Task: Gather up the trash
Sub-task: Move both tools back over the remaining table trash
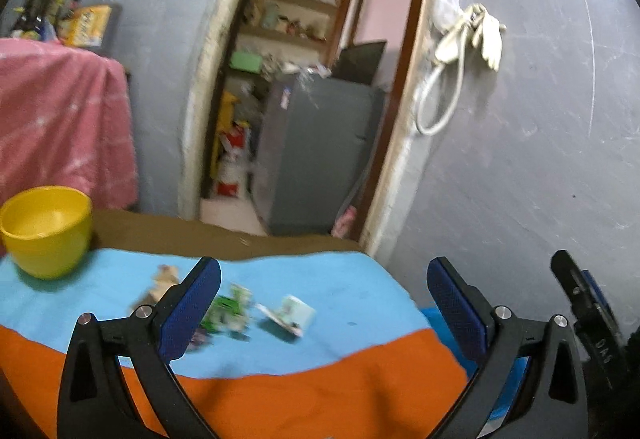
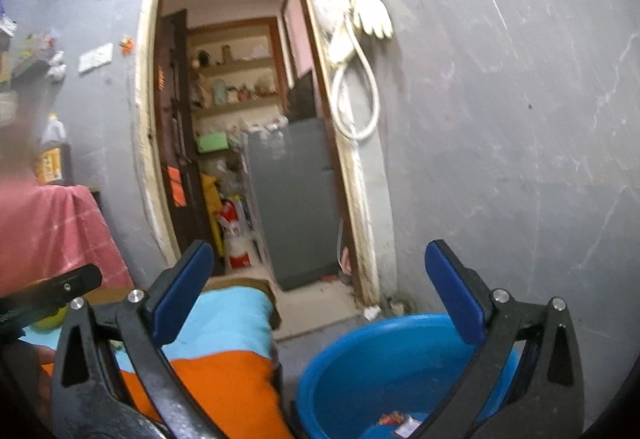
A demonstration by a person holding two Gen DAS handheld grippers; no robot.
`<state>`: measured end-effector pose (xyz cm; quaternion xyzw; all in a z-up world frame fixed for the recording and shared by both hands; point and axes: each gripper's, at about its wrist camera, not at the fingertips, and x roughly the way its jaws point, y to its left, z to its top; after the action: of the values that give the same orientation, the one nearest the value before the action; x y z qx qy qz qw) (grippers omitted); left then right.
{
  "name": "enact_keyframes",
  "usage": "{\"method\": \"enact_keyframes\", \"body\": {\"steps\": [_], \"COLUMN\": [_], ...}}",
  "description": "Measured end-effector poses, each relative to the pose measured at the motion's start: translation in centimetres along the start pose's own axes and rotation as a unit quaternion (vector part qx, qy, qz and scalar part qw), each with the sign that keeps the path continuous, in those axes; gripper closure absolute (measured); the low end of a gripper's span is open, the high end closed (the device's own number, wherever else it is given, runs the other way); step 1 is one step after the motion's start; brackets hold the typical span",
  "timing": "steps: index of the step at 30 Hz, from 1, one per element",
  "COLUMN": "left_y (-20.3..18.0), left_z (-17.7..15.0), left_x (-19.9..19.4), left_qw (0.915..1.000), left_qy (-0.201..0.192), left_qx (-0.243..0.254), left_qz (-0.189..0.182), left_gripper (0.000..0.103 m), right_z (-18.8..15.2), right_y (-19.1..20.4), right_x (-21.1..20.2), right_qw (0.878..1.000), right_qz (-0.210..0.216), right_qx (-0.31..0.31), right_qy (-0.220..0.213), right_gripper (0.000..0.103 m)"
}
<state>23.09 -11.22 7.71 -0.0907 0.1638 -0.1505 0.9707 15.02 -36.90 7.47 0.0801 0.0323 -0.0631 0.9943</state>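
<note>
**A:** anyone make out the trash on the table? Left wrist view is pretty smeary. I count a green-and-white wrapper (image 1: 228,313), a pale carton-ish piece (image 1: 290,315) just right of it, and a tan crumpled bit (image 1: 160,285) further back, all lying on the light-blue part of the cloth (image 1: 340,279). The left finger of the left gripper (image 1: 324,303) covers part of the green one.

**B:** yeah, too blurred to read any print. The pale piece looks longest left-to-right, roughly across the view. Can't call an axis for the other two.

**A:** tongs?

**B:** both spread wide, nothing between the pads. The right gripper (image 2: 320,291) is over the blue tub (image 2: 360,359), which sits beside the table edge. There are a couple of scraps (image 2: 400,421) in the bottom of it, one reddish, one whitish, cut off by the frame edge.

**A:** the yellow bowl (image 1: 46,231) sits at the far left, on the cloth's back edge.
</note>
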Motion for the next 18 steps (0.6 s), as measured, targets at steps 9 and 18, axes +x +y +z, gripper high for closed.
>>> {"method": "enact_keyframes", "body": {"steps": [9,18], "left_y": [4.2,7.4], "left_z": [0.3,-0.6], "left_x": [-3.9,-6.1], "left_qw": [0.9962,0.9928], "left_qy": [-0.062,-0.077], "left_qx": [0.029,0.049], "left_qz": [0.053,0.078], "left_gripper": [0.002,0.002], "right_z": [0.1,-0.7], "right_y": [4.5,8.1], "right_x": [-1.7,-2.3], "right_qw": [0.997,0.992], "right_qz": [0.056,0.101], "right_qx": [-0.027,-0.045], "right_qy": [-0.052,-0.062], "right_gripper": [0.000,0.000]}}
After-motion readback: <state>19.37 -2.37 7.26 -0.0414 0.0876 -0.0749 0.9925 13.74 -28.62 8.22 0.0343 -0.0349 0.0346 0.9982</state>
